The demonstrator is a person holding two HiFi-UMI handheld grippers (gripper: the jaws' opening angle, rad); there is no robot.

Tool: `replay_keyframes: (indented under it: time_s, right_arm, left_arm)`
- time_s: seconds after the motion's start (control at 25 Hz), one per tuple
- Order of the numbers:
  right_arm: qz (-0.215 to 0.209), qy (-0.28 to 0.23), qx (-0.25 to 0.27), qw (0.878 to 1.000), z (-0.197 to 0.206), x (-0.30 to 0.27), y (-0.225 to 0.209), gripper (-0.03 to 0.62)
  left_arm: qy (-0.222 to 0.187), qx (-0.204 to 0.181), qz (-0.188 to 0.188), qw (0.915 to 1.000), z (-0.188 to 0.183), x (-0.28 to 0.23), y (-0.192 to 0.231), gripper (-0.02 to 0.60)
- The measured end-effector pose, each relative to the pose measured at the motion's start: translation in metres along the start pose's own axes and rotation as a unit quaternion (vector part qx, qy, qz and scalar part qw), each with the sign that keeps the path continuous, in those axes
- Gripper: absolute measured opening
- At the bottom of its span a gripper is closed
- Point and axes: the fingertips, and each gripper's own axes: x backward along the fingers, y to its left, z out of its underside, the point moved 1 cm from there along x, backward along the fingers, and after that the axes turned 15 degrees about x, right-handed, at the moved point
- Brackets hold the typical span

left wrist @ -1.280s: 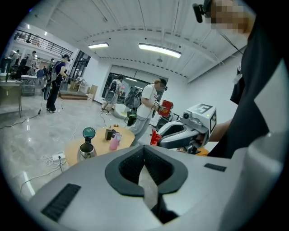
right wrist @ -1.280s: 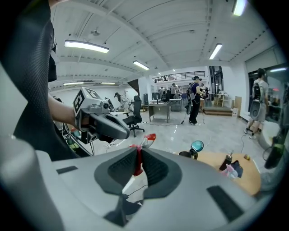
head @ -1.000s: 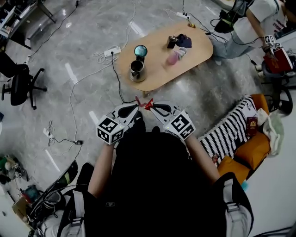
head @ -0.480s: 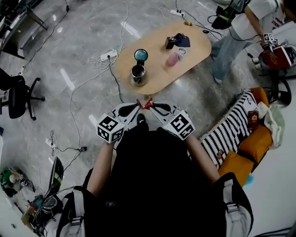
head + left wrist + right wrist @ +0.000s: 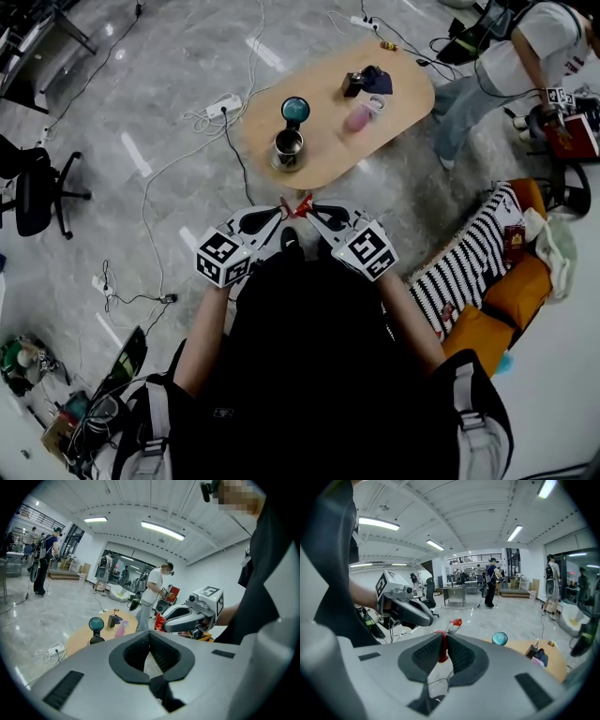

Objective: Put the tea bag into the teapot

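Observation:
A red tea bag packet [image 5: 301, 201] hangs between my two grippers, held close together in front of my chest. My right gripper [image 5: 307, 208] is shut on it; in the right gripper view a red strip [image 5: 440, 651] sits pinched between its pads. My left gripper [image 5: 279, 212] is shut too, with a thin red edge at its tips. In the left gripper view the packet [image 5: 159, 620] shows at the right gripper's tip. The metal teapot [image 5: 288, 148] stands uncovered on the oval wooden table [image 5: 328, 155], well ahead of both grippers. Its teal lid [image 5: 295, 110] stands just behind it.
A pink cup [image 5: 356, 117] and dark small items [image 5: 366, 82] sit farther back on the table. Cables and a power strip [image 5: 225, 105] lie on the floor to its left. A striped cushion [image 5: 459, 272] and a person [image 5: 525, 56] are at the right.
Both grippers stay together on the red packet. The person at the back right has shifted a little.

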Motion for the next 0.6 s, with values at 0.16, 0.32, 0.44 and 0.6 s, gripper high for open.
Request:
replay_keyframes:
  time_s: [0.16,0.32,0.44,0.6]
  right_arm:
    - [-0.015,-0.005,0.009,1.000,-0.006,-0.011,0.001,0.043]
    - [-0.039,-0.007,0.024,0.999,-0.011,-0.025,0.003,0.041]
    - [-0.053,-0.012,0.031,0.998,-0.016,-0.032,0.001,0.041]
    - [-0.066,-0.023,0.038,0.997,-0.022,-0.036,-0.005,0.041]
  left_arm:
    - [-0.006,0.004,-0.011,0.9999,0.001,0.007,0.006,0.008]
    - [-0.020,0.010,-0.026,0.9994,-0.003,0.014,0.015,0.008]
    - [-0.029,0.016,-0.038,0.9987,-0.005,0.020,0.017,0.008]
    - [-0.036,0.022,-0.052,0.9978,-0.005,0.022,0.017,0.008]
